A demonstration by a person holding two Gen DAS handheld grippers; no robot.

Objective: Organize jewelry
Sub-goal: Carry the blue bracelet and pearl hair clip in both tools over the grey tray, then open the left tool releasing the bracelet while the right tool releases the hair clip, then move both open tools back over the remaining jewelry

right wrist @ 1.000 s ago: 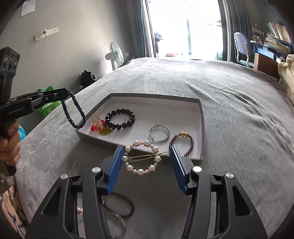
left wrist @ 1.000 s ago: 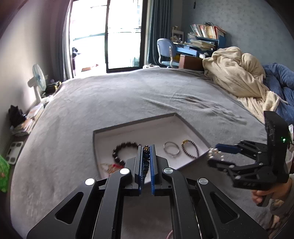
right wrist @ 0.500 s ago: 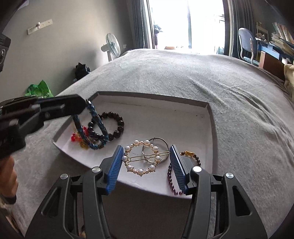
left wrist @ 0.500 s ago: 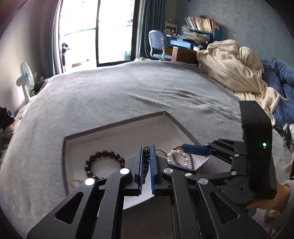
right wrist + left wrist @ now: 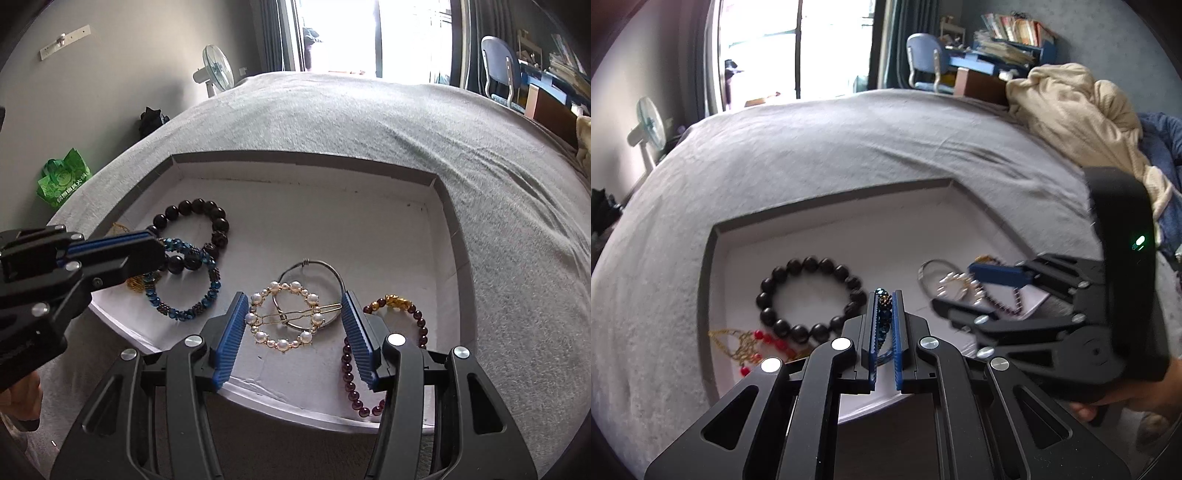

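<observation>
Grey bed (image 5: 406, 122) carries white tray (image 5: 303, 162). Left claw (image 5: 884, 321) is clamped on blue bead bracelet (image 5: 184, 280), hanging over tray's left part, beside black bead bracelet (image 5: 207, 218). Right claw (image 5: 295, 321) grips pearl hair clip (image 5: 284, 317) over tray's near edge, w/ silver bangle (image 5: 314, 273) beneath.

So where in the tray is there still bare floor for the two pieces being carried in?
The tray is bare along its far wall and right half, beyond the silver ring. The near-left corner is crowded: black bead bracelet, gold-and-red chain, blue bracelet. The pearl clip overlaps the silver ring; the maroon bracelet fills the near-right.
</observation>
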